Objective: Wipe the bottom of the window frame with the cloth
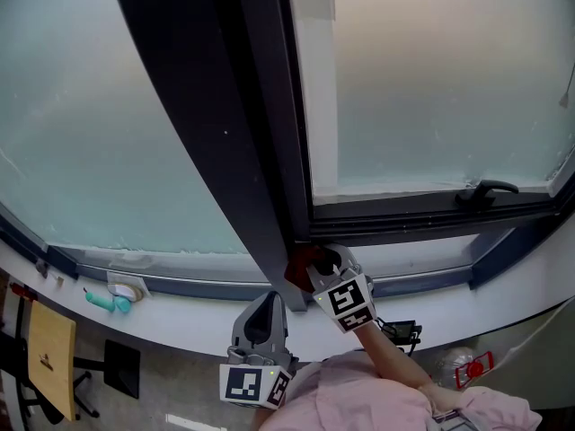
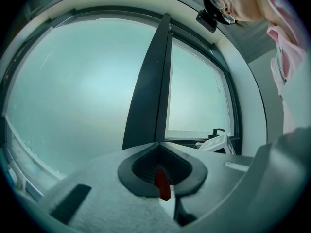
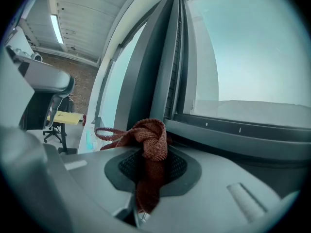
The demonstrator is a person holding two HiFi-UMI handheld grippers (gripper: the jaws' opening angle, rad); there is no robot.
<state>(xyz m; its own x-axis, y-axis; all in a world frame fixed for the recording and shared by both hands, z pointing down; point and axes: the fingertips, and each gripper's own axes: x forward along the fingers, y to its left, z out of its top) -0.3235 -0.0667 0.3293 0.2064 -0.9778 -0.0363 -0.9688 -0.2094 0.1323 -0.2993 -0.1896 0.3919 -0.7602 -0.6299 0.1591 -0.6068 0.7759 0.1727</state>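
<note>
Our right hand-held gripper (image 3: pixel 151 171) clamps the cloth (image 3: pixel 154 139), which we judge soft and light, by its bunched middle; the left hand-held gripper (image 2: pixel 163 169) is closed on a red sliver (image 2: pixel 163 186).

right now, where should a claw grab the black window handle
Probably its free bar, right of the pivot, coming straight in from the room side with claw tips above and below: the handle lies level along the window frame and arches off it.
</note>
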